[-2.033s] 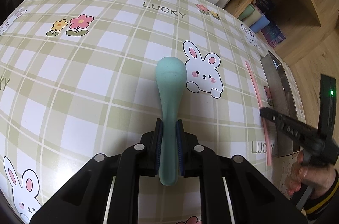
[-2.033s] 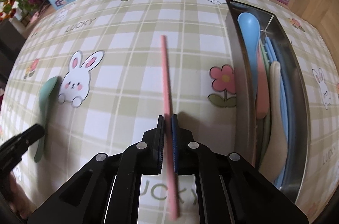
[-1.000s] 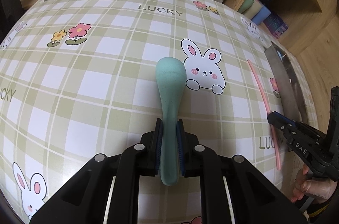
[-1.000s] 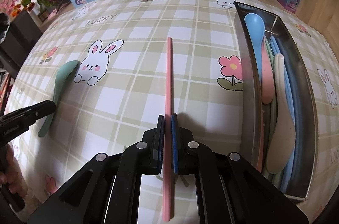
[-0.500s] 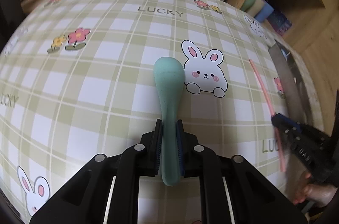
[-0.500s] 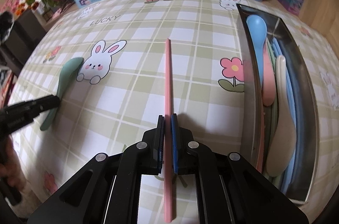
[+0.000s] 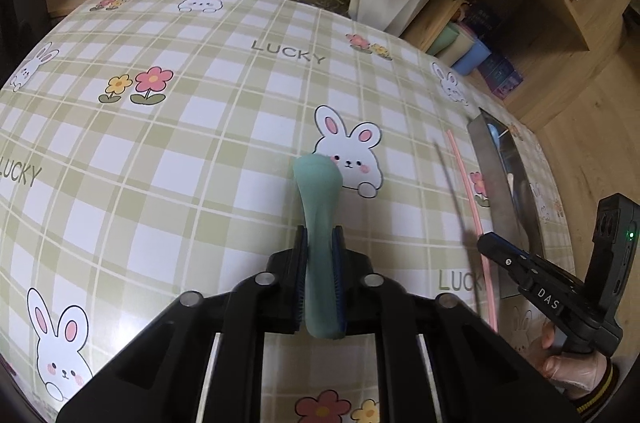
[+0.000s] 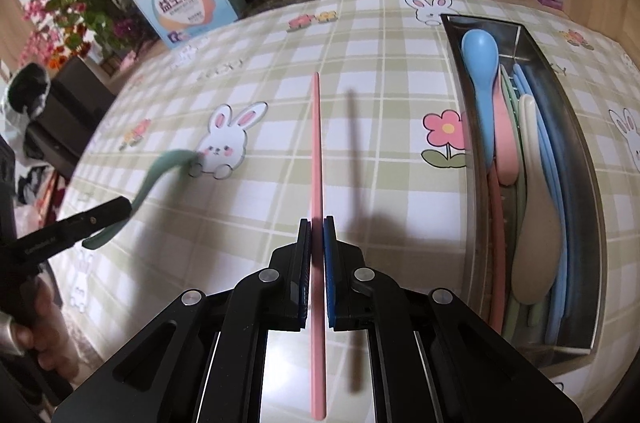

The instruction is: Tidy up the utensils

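Now green spoon [image 7: 318, 207] pinched in left gripper [image 7: 320, 255], off tablecloth [image 7: 180, 151].

A green-and-white checked tablecloth [image 7: 168, 159] printed with white rabbits and pink and yellow flowers is seen. A teal spoon [image 7: 318, 191] and a pink chopstick [image 8: 317, 159] are shown; blue, pink and beige utensils [image 8: 520, 159] fill the silver tray [image 8: 586, 159].

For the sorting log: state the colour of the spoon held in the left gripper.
Teal green spoon, clamped in the left gripper; the left wrist view shows it best.
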